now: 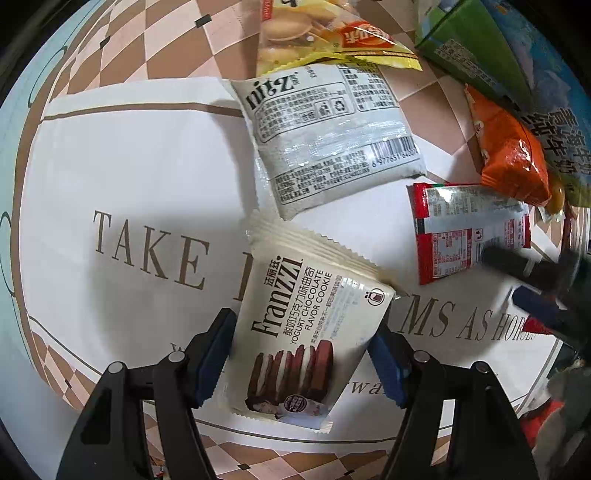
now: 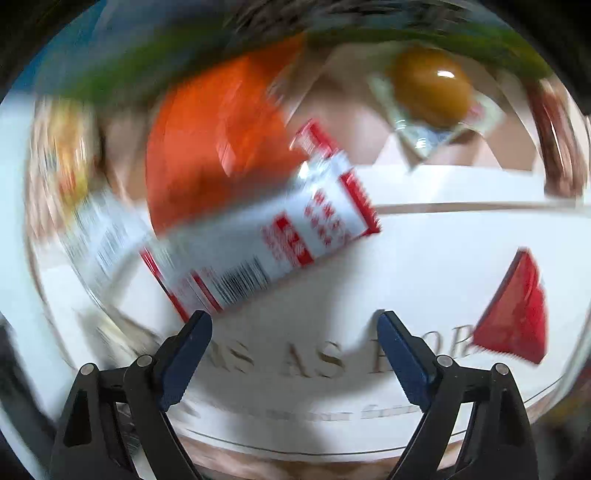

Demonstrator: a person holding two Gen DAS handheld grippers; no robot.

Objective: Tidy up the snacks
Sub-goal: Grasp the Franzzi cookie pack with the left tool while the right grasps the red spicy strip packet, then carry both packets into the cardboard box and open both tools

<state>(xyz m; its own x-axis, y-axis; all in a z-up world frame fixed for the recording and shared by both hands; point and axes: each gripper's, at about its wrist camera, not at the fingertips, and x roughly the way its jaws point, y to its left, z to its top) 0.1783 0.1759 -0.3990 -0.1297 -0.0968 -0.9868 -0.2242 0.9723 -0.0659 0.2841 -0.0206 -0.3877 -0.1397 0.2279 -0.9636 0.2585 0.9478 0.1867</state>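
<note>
My left gripper has its blue pads on both sides of a cream Franzzi cookie packet, which lies on a white printed mat. A grey-white Nitz packet lies beyond it. A red-and-white packet lies to the right; it also shows in the blurred right wrist view. My right gripper is open and empty just in front of that packet, and appears blurred in the left wrist view. An orange bag lies behind the red-and-white packet.
A yellow biscuit bag and a green box sit at the back. A wrapped brown egg-like snack and a small red packet lie to the right. A checkered tablecloth surrounds the mat.
</note>
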